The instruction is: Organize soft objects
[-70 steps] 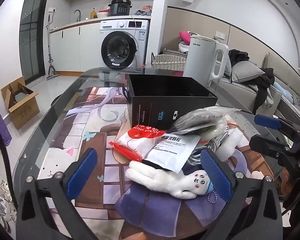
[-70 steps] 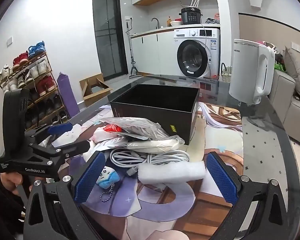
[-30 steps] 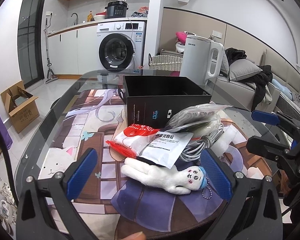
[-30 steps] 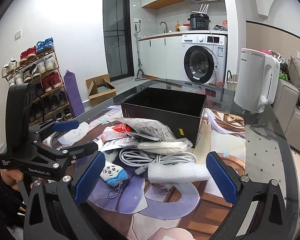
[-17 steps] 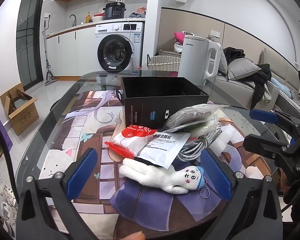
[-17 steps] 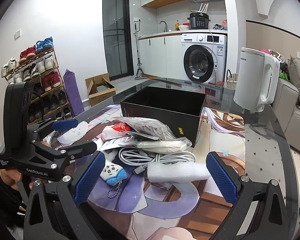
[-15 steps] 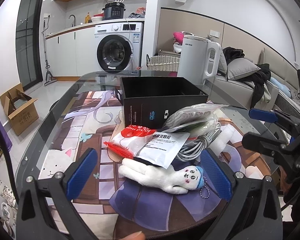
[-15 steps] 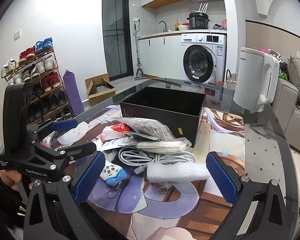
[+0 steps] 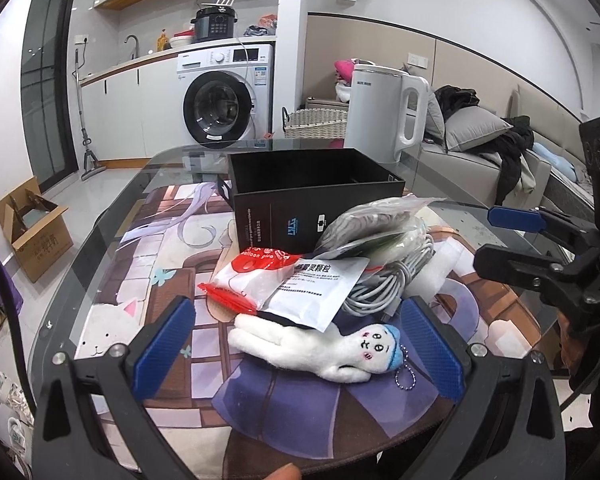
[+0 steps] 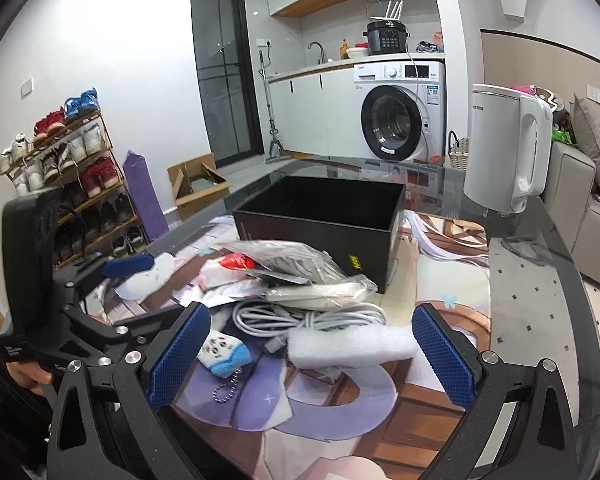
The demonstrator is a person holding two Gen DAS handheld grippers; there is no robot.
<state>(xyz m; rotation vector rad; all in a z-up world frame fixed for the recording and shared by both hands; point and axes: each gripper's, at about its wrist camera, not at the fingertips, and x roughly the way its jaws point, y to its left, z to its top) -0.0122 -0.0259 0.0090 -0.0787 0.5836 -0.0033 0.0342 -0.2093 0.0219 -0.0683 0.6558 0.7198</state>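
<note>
A pile of soft things lies on the printed mat in front of an open black box. It holds a white plush toy with a blue cap, a red-and-white bag, a white sachet, a clear bag of grey stuff, a coiled white cable and a white foam piece. My left gripper is open, low before the plush. My right gripper is open before the foam.
A white electric kettle stands on the glass table behind the box. A washing machine, a cardboard box on the floor, a shoe rack and a sofa surround the table.
Both views have drawn slightly back and up from the pile over the last two seconds. Nothing on the table has moved and both grippers stay open.
</note>
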